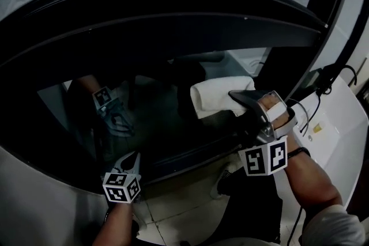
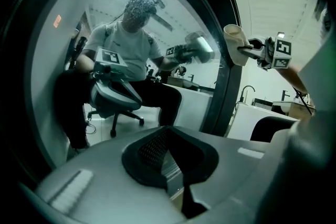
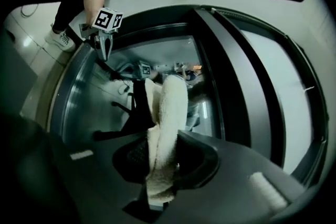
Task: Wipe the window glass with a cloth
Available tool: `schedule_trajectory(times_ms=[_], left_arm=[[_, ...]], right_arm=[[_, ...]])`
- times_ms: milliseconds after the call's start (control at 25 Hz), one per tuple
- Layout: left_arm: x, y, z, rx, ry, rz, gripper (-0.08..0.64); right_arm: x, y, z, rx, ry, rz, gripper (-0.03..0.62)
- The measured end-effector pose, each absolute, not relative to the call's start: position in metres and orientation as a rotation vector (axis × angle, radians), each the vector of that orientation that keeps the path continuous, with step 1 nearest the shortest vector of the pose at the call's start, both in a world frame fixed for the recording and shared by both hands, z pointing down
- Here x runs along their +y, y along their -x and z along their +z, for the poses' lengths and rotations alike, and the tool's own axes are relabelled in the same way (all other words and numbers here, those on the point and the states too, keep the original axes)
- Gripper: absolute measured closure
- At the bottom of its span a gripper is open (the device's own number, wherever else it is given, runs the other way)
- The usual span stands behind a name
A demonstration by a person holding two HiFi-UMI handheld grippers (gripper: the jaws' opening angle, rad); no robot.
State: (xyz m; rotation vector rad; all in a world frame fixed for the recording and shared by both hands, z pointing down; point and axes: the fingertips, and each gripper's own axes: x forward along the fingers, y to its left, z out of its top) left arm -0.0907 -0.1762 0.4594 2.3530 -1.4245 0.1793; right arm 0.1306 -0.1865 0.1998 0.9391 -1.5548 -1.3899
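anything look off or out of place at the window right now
Nothing stands out. The cloth is folded and gripped in the right gripper at the window glass; the left gripper hangs empty below, jaws together.

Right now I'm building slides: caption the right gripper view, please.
Right gripper, jaws shut on a white cloth, held up to the window glass.

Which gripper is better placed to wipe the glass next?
The right. The right gripper is shut on the white cloth, held up at the window glass. The left gripper is shut on nothing and sits low by the window's bottom frame.
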Motion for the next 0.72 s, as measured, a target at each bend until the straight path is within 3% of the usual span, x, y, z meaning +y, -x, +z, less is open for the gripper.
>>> schedule_trajectory(times_ms=[720], left_arm=[[-0.175,0.087,0.452,-1.420,-2.374,0.158,0.543]], right_arm=[[-0.237,-0.145,0.116,-1.277,-1.158,-1.700,0.515]])
